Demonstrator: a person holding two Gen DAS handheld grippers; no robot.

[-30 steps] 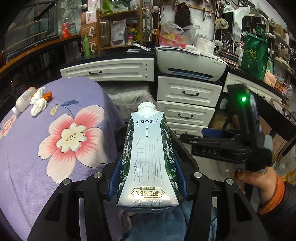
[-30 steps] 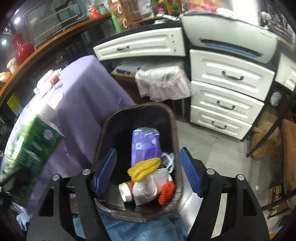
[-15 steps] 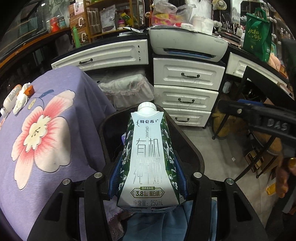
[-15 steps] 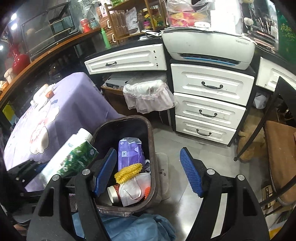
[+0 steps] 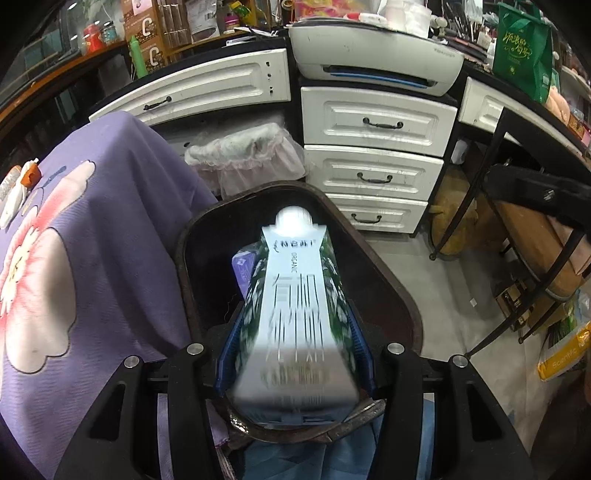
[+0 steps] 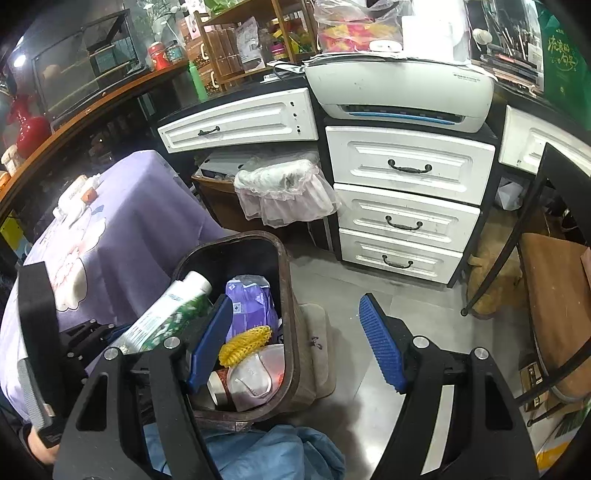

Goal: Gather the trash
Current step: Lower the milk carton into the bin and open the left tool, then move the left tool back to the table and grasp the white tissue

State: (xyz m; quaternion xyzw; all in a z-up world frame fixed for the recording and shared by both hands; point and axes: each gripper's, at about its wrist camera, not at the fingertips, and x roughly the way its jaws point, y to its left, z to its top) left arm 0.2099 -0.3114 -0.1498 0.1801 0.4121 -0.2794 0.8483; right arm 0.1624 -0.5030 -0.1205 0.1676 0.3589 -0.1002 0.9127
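Your left tongs [image 5: 295,354] are clamped on the milk carton [image 5: 295,314], cap-first over the brown trash bin [image 6: 288,295]. Inside lie a purple packet [image 6: 251,306], yellow mesh [image 6: 243,345] and plastic cup [image 6: 255,376]. Your right tongs [image 6: 295,343] gape wide, empty, beside the purple-clothed desk [image 5: 92,258].

Milk carton [image 5: 295,314]: "ORGANIC" legible down its white front; other print motion-blurred. Brown boxes [image 5: 146,35] on shelf: large white "C". Yellow package [image 5: 563,360], lower right: "Scientific", partly cut off.
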